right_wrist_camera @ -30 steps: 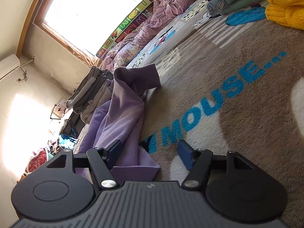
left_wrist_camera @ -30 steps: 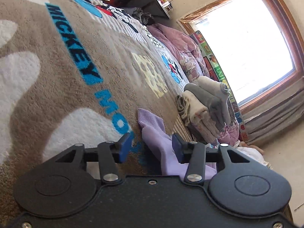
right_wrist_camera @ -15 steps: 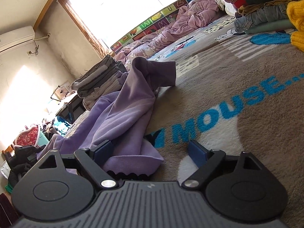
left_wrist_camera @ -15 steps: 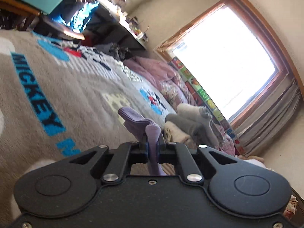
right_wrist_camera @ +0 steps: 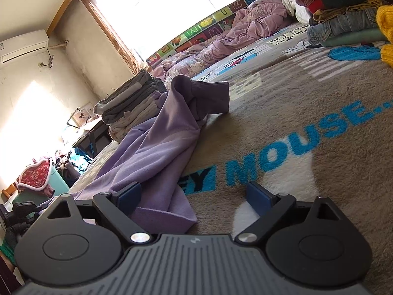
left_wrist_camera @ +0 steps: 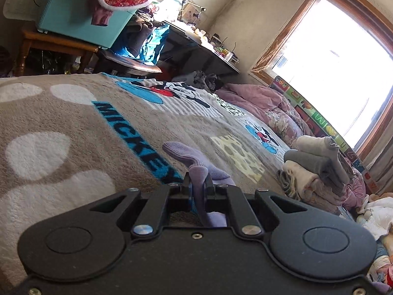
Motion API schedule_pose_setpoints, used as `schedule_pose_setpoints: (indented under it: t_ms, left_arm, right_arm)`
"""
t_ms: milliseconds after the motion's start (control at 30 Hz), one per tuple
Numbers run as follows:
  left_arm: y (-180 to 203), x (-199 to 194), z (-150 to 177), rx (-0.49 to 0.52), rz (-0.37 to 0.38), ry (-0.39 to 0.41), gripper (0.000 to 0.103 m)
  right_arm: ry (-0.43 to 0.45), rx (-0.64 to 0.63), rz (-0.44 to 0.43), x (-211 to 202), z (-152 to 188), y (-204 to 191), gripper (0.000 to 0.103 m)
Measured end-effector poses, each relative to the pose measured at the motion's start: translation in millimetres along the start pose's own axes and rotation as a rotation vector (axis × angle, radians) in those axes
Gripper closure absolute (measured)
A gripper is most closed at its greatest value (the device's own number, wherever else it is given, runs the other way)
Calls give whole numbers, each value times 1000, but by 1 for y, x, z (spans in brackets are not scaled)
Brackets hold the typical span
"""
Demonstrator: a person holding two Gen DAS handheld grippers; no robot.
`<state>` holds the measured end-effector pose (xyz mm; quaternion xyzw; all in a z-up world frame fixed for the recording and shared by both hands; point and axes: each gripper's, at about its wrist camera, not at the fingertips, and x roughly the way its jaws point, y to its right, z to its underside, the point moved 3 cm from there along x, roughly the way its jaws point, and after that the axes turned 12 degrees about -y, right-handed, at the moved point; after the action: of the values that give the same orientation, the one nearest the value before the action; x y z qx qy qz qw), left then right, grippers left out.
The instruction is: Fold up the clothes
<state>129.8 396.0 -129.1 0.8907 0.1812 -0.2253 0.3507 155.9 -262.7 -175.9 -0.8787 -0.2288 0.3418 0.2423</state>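
Note:
A lilac garment (right_wrist_camera: 157, 147) lies stretched across the brown Mickey Mouse blanket (right_wrist_camera: 307, 103), its ribbed cuff end (right_wrist_camera: 211, 93) raised and folded over. My left gripper (left_wrist_camera: 198, 180) is shut on a pinched fold of the lilac garment (left_wrist_camera: 196, 174), with the ribbed cuff (left_wrist_camera: 186, 156) showing just beyond its tips. My right gripper (right_wrist_camera: 194, 195) hovers low over the garment's near hem (right_wrist_camera: 162, 217); its jaws are opening wide, the hem lies between them, and the blue pads (right_wrist_camera: 130, 194) do not press on it.
A stack of folded grey and beige clothes (left_wrist_camera: 316, 169) (right_wrist_camera: 132, 103) sits beside the garment. A pink quilt (right_wrist_camera: 245, 27) lies under the window. Piled jeans, sweaters and a yellow knit (right_wrist_camera: 385, 34) stand at the right. A teal box (left_wrist_camera: 81, 17) and desk stand beyond the bed.
My left gripper shut on a fold of the lilac garment and tilted up, lifting it slightly. My right gripper's jaws spread wider over the hem, and its view rolled.

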Motion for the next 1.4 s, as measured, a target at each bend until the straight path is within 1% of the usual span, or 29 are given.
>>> schedule_pose_setpoints:
  t_ms: [67,100,133,167,233,300,333,367,400,433,467,533,567,633,733,767,800,833,867,933,967,1033,1100,1133,1200,1267,1333,1367,1400]
  left_arm:
    - [-2,6,0,-23,-21,-12,97]
    - [-2,3,-2,-36,-11,-2,97]
    - [2,-3,-2,-35,-5,13,97]
    - [6,-6,-3,-13,-28,12,97]
    - [9,4,0,44,-120,-41,93]
    - [4,19,5,58,-203,-115,81]
    - [6,13,4,61,-227,-91,79]
    - [9,7,4,69,-257,-64,74]
    - [16,-3,3,108,-309,-22,67]
    - [24,-12,3,154,-342,11,65]
    - [32,-21,4,189,-347,33,64]
    - [54,-40,8,260,-254,50,64]
    - [71,-47,15,325,-184,31,61]
    - [104,-61,30,455,-40,-12,60]
    - [153,-81,80,690,232,-155,52]
    - [167,-90,100,778,304,-188,49]
    - [178,-98,120,876,351,-214,45]
    - [188,-106,140,974,394,-241,44]
    - [196,-112,162,1068,416,-268,44]
    - [205,-119,197,1195,440,-315,44]
    - [206,-121,211,1261,441,-319,43]
    - [206,-120,233,1383,416,-315,43]
    - [205,-116,250,1495,368,-297,43]
    - [203,-112,255,1538,339,-275,43]
    - [196,-104,267,1642,289,-208,43]
    - [185,-99,282,1790,245,-150,44]
    - [179,-98,284,1863,235,-70,45]
    - [181,-95,281,1850,220,-59,60]
    - [183,-93,276,1835,210,-48,78]
  right_arm:
    - [-4,-2,-1,0,0,0,11]
    - [-7,-2,-2,-1,0,0,11]
    - [-11,-1,-4,-2,-1,0,12]
    - [-15,2,-6,-3,-1,0,12]
    - [-15,11,-15,-5,-1,2,12]
    - [-14,13,-12,-5,-1,1,12]
    - [-14,12,-6,-4,-1,0,12]
    - [-15,16,-1,-5,-1,0,12]
    - [-14,29,3,-7,-2,-1,13]
    - [-10,46,9,-12,-2,-3,13]
    - [-2,62,15,-19,-1,-5,13]
    - [18,62,31,-34,4,-14,15]
    - [21,51,24,-40,7,-20,17]
    - [-6,-16,27,-47,15,-40,24]
    - [-100,-132,62,-38,27,-69,30]
    - [-129,-150,67,-33,31,-77,31]
    - [-149,-146,68,-29,34,-82,32]
    - [-167,-124,67,-25,37,-83,33]
    - [-182,-100,71,-22,39,-83,33]
    - [-168,-132,147,-25,41,-87,37]
    - [-154,-175,186,-27,43,-91,36]
    - [-123,-332,208,-35,46,-109,36]
    - [-109,-554,220,-40,55,-131,36]
    - [-116,-642,221,-40,59,-139,37]
    - [-161,-732,216,-34,68,-149,37]
    - [-199,-806,210,-24,79,-156,37]
    - [-258,-881,225,-12,89,-161,37]
    - [-271,-914,251,-7,93,-163,37]
    - [-270,-935,273,-5,95,-164,37]
